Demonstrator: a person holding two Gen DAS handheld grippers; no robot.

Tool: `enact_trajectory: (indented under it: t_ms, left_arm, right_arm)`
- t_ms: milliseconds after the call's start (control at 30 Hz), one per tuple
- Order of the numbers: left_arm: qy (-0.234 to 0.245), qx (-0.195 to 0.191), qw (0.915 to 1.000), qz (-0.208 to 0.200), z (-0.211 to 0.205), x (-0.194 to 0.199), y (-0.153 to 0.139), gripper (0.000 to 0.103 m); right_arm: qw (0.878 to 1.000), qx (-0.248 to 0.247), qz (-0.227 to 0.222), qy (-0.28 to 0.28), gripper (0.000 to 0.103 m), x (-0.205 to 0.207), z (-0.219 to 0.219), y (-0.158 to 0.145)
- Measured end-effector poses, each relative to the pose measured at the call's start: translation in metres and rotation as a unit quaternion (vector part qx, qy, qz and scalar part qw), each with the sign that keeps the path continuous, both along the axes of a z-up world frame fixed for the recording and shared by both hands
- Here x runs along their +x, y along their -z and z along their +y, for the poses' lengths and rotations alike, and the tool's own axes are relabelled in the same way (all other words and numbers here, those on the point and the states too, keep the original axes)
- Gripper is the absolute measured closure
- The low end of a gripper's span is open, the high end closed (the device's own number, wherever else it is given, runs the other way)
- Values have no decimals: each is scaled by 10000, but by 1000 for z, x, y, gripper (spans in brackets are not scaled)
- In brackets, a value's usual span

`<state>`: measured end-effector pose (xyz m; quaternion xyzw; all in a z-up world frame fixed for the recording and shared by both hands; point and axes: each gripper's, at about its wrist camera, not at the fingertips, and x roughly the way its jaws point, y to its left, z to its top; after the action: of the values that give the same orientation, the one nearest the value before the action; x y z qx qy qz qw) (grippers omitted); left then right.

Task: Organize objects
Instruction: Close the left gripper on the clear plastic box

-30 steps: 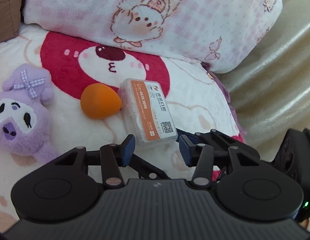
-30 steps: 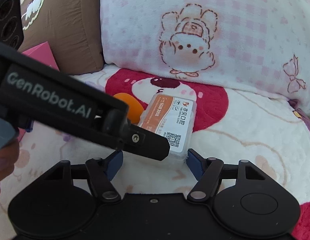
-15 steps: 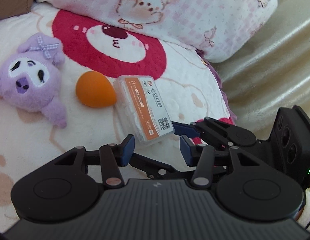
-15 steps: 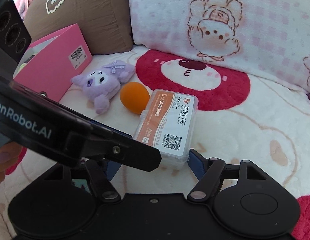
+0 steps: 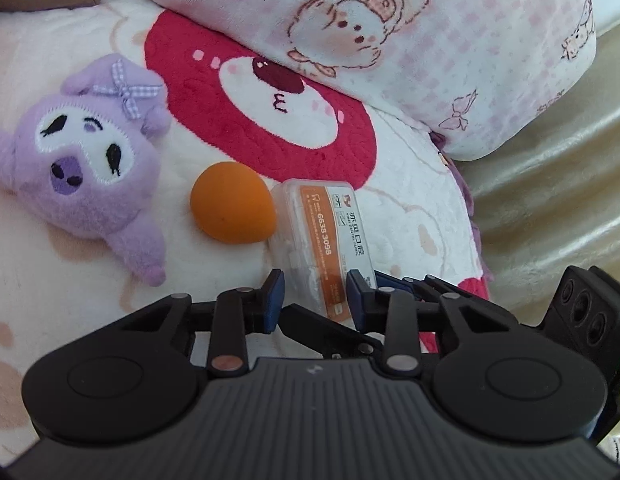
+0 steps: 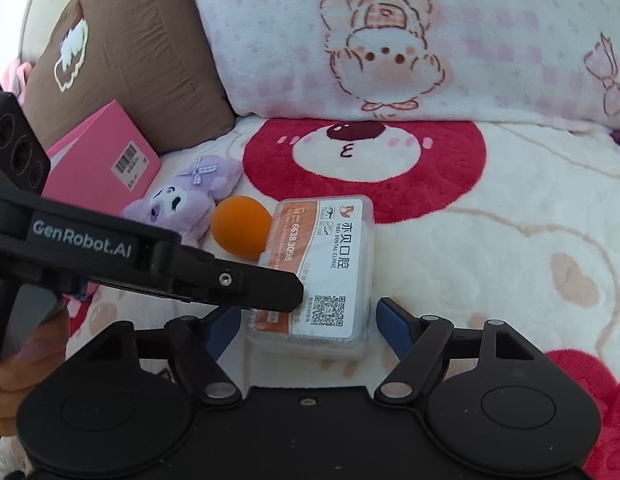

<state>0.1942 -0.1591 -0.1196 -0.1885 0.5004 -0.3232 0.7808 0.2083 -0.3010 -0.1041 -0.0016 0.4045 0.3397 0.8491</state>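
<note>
A clear plastic box (image 5: 322,236) with an orange and white label lies on the blanket, next to an orange egg-shaped sponge (image 5: 232,208) and a purple plush toy (image 5: 86,168). My left gripper (image 5: 316,294) hovers over the box's near end. Its jaws are closing, and the gap looks narrower than the box, with no grip on it. In the right wrist view one left finger (image 6: 266,288) crosses the box's (image 6: 330,256) near left corner. My right gripper (image 6: 310,324) straddles that near end with jaws opening, and a small gap shows at each pad.
A pink and white checked pillow (image 5: 410,40) lies behind the objects, with a brown pillow (image 6: 130,52) and a pink folder (image 6: 106,164) to the left. The blanket's red bear face (image 6: 362,160) is just past the box. Beige bedding (image 5: 550,200) drops away at the right. A hand (image 6: 26,364) holds the left gripper.
The left gripper's jaws have narrowed and it has shifted over the box's near end, so the plush shows more fully. The right jaws widened slightly. The box, sponge and plush have not moved.
</note>
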Motion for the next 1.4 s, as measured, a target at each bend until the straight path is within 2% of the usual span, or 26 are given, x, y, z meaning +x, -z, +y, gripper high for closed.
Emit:
enact_trajectory:
  t_ms: [167,667,1400]
  left_arm:
    - [-131,-88,9999,24,3,4,5,68]
    - [-53,33,9996,-275,-2,-11,3,67]
    - [163,189,9990,-368,7,-33,-15,67]
  right_arm:
    - [9995,-249,-160,57,32,0,9,0]
    - [9962,-716,-480,-102,34,-13,17,-4]
    - [9971,-751,41,80,34,-28,19,-22]
